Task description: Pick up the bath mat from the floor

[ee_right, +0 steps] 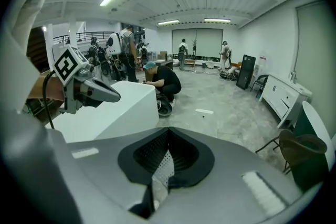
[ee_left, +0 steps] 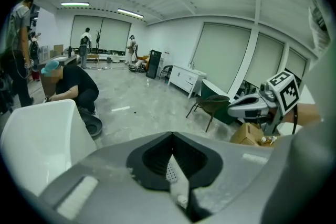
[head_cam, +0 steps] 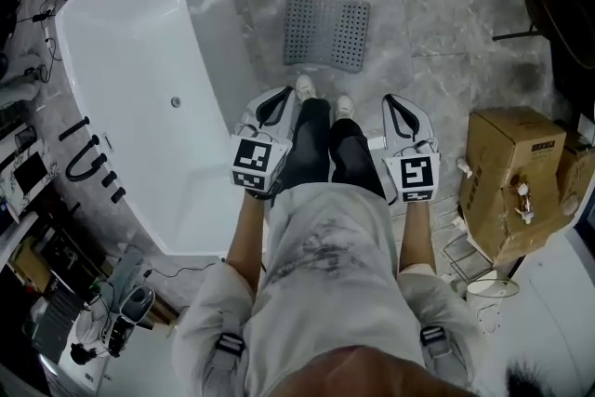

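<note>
The grey perforated bath mat [head_cam: 325,31] lies flat on the marble floor in the head view, just beyond the person's shoes. My left gripper [head_cam: 277,105] hangs beside the left leg and my right gripper [head_cam: 398,107] beside the right leg. Both are short of the mat and above the floor. Each has its jaws shut with nothing between them. The left gripper view shows my left gripper [ee_left: 171,136] closed and the other gripper off to the right. In the right gripper view my right gripper [ee_right: 167,132] is closed too. The mat is in neither gripper view.
A white bathtub [head_cam: 149,98] runs along the left, close to the left gripper. A cardboard box [head_cam: 511,181] stands at the right, a dark chair [head_cam: 548,5] at the far right. Several people [ee_right: 163,81] are farther off in the room.
</note>
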The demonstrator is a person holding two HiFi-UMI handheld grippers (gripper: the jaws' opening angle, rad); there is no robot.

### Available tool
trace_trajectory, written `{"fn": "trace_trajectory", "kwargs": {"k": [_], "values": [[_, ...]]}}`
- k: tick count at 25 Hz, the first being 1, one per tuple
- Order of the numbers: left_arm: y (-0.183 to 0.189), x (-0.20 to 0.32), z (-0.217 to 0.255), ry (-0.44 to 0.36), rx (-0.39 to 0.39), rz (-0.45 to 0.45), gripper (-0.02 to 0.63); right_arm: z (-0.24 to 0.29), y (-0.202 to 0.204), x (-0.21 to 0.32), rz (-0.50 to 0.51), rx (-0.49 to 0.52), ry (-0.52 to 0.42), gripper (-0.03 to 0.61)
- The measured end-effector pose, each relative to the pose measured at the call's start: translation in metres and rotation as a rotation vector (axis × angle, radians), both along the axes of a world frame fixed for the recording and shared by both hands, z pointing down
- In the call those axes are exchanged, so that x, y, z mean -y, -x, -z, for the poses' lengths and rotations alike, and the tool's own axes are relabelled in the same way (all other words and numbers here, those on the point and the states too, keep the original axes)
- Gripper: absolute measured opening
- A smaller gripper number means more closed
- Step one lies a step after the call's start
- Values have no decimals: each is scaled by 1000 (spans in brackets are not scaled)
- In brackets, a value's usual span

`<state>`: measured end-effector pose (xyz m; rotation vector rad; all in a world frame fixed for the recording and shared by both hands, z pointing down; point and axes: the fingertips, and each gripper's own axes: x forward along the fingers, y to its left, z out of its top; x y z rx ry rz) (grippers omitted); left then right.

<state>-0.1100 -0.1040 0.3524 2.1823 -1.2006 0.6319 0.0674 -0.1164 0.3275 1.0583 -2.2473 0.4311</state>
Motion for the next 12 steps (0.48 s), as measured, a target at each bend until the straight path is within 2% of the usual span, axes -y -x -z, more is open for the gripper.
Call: {"fn": "trace_trajectory", "kwargs": {"k": [7, 12], "values": [[21, 26, -68, 64, 27, -6, 2, -74, 2, 11, -73, -47, 62, 2], [31, 34, -103, 72, 15, -18, 2, -110, 1, 8, -120, -75, 94, 2]]}}
